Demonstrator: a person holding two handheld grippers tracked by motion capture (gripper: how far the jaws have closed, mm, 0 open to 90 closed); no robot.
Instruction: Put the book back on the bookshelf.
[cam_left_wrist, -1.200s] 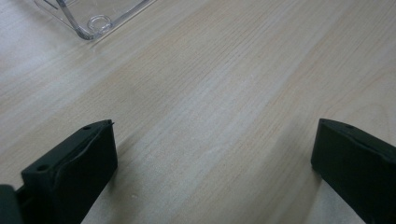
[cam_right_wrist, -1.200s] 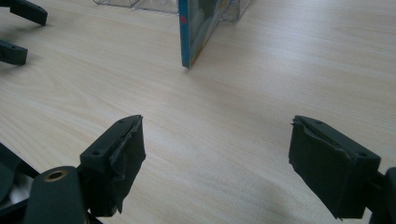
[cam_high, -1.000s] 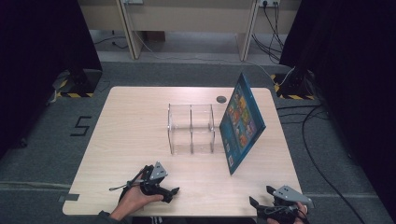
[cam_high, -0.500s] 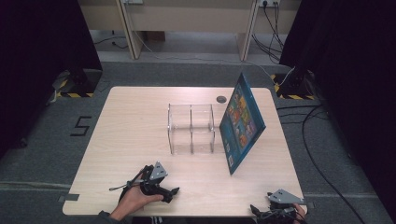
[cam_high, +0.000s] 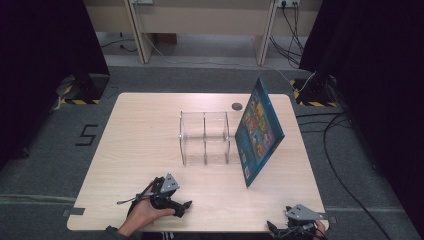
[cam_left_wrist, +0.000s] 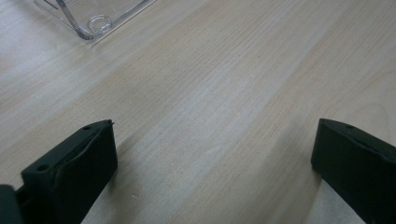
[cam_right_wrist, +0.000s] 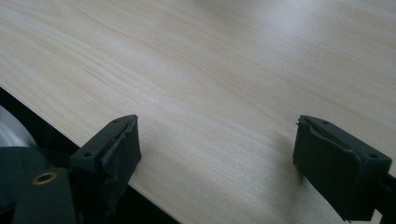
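I am resting my left gripper (cam_high: 184, 206) low on the worktop (cam_high: 140, 140) near its front edge, my left hand (cam_high: 145, 214) wrapped around it, and its jaws are standing wide apart with nothing but bare wood grain between them. In the left gripper view I am looking along those jaws at pale wood, and a rounded corner of the clear plastic organizer (cam_left_wrist: 95, 16) is peeking in at the top left, well ahead of me.

My right gripper (cam_high: 280, 229) is sitting at the front right corner of the worktop, right at the edge, the grey plate on top of it showing in the high view. Its jaws are also spread wide and holding nothing; in the right gripper view the left jaw is hanging over the dark edge of the worktop while the right one is lying over wood.

Farther out, near the middle of the worktop, the clear plastic organizer (cam_high: 205, 137) is standing upright with its compartments empty. Just to its right, the colourful picture book (cam_high: 257, 131) is standing on edge, leaning, its cover facing left toward the organizer; I cannot tell whether the two are touching. Beyond them, near the far edge, a small dark round disc (cam_high: 237, 106) is lying flat.
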